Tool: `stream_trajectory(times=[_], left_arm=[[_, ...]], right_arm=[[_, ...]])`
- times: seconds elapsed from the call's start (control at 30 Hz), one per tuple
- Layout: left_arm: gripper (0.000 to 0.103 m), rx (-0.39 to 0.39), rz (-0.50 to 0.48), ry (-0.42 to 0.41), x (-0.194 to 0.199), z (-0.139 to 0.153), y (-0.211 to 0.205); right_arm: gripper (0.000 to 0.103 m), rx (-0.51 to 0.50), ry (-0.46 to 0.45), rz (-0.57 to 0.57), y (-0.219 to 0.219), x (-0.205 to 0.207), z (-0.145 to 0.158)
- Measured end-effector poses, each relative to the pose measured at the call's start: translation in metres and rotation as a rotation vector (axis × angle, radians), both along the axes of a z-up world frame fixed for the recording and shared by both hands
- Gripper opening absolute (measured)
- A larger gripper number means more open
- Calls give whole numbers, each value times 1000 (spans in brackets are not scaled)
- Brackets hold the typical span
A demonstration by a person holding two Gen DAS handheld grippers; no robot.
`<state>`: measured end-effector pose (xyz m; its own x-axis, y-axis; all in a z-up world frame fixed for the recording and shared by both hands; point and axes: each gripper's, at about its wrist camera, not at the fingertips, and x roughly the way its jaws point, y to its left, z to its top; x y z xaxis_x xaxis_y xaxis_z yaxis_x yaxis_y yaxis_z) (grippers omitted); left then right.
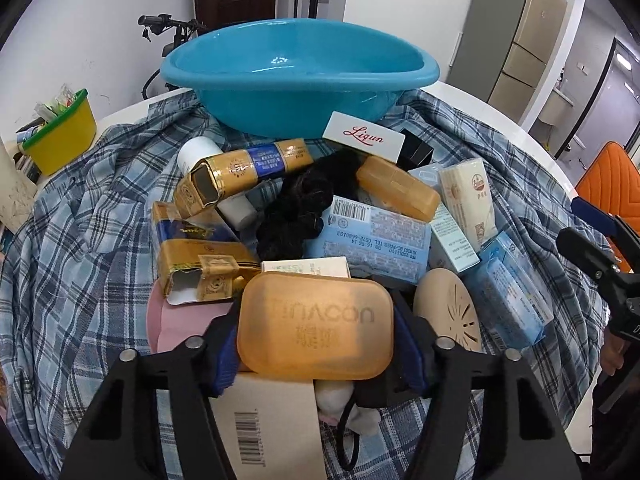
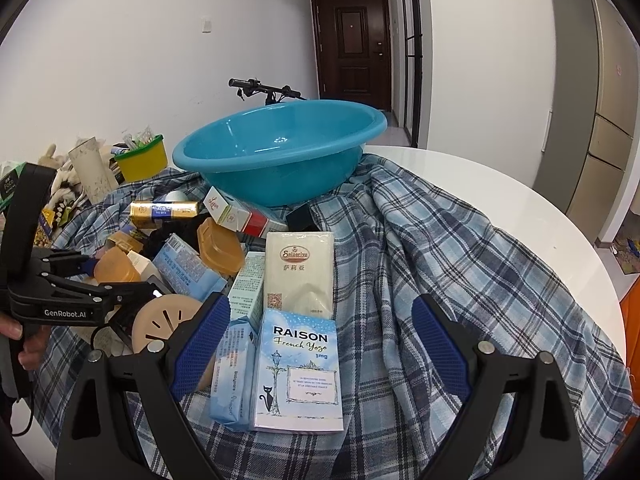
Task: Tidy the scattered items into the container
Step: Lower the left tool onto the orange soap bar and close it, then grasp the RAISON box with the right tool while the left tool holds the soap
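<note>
A blue plastic basin stands at the far side of a plaid cloth; it also shows in the right wrist view. My left gripper is shut on an orange translucent soap box, held above the pile of scattered boxes; from the right wrist view it is at the left with that box. My right gripper is open, its blue pads either side of a light blue RAISON box lying on the cloth. A cream Saizeriya box lies just beyond.
The pile holds gold-and-blue boxes, a second orange box, a black hair bundle, pale blue packs, a white Liqun box and a beige round disc. A yellow tub stands left. The white table edge curves right.
</note>
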<state>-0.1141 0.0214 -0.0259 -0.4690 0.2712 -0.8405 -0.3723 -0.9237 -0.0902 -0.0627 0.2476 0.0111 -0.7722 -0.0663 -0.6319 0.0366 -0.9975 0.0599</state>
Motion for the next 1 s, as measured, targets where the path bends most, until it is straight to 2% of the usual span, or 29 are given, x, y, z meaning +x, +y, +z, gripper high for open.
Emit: stream_trajectory(times=[0.27, 0.5, 0.77, 1.0], left_arm=[[63, -17, 10, 2, 2, 2, 1], [63, -29, 27, 12, 10, 8, 0], [63, -27, 51, 48, 25, 24, -10], [63, -7, 88, 68, 37, 31, -24]], right_arm=[[92, -25, -23, -21, 9, -2, -7], [92, 16, -24, 1, 2, -3, -3], [92, 50, -48, 58, -8, -2, -4], [91, 3, -70, 114, -12, 5, -4]])
